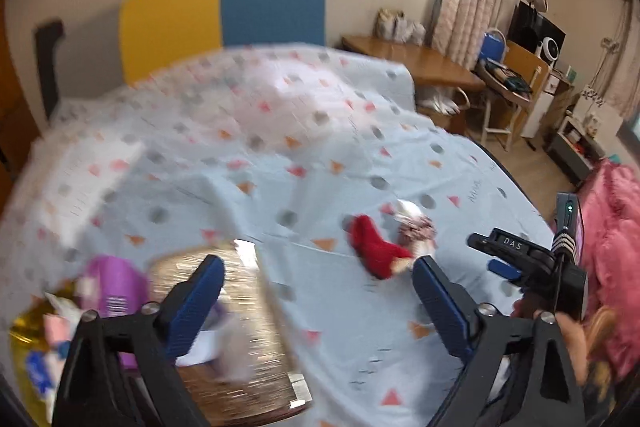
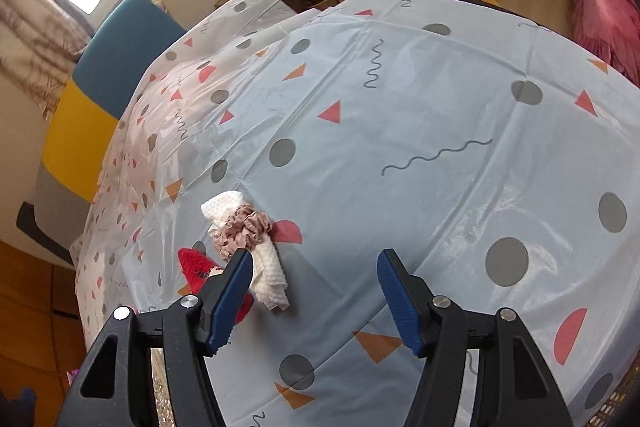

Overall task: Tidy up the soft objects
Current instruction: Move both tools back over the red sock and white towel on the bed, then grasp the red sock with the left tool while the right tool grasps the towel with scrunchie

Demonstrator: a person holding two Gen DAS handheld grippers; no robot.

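Note:
A red sock [image 1: 376, 253] lies on the patterned bed sheet [image 1: 280, 163], next to a pink scrunchie [image 1: 418, 229] and a white waffle cloth. In the right wrist view the scrunchie [image 2: 244, 227] rests on the white cloth [image 2: 268, 275], with the red sock [image 2: 200, 265] to their left. My left gripper [image 1: 318, 277] is open and empty, above the sheet near a gold box [image 1: 236, 327]. My right gripper [image 2: 314, 273] is open and empty, just right of the cloth pile; it also shows in the left wrist view [image 1: 504, 259].
A purple item [image 1: 116, 287] and a gold bag [image 1: 28, 347] of small things sit at the lower left. A folded sheet [image 1: 80, 179] lies on the bed's left. A wooden desk [image 1: 416, 59], chairs and shelves stand beyond the bed. A pink blanket [image 1: 616, 267] is at right.

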